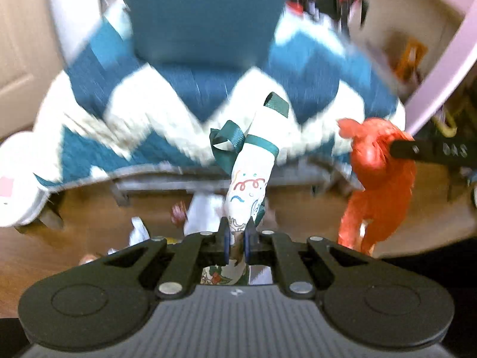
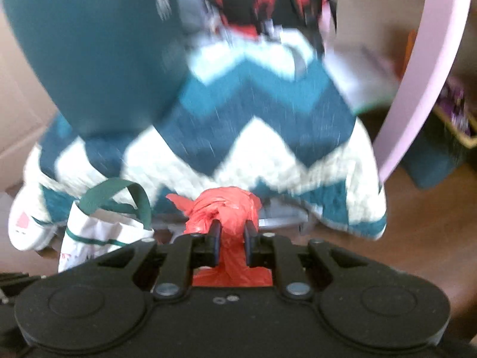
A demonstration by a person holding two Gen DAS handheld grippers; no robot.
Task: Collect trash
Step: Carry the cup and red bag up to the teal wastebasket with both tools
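Observation:
My left gripper (image 1: 237,238) is shut on a white paper gift bag (image 1: 253,176) with green ribbon handles and a confetti print, held up in the air. The same bag shows at the lower left of the right wrist view (image 2: 98,232). My right gripper (image 2: 232,232) is shut on a knotted red plastic bag (image 2: 226,208). That red bag hangs at the right of the left wrist view (image 1: 378,185), with the right gripper's black finger (image 1: 429,149) pinching it.
A bed with a teal and white zigzag quilt (image 1: 167,119) and a teal pillow (image 1: 205,15) lies just ahead. A pale pink frame (image 2: 417,74) stands at the right. Small scraps (image 1: 179,211) lie on the wooden floor (image 1: 89,205) under the bed's edge.

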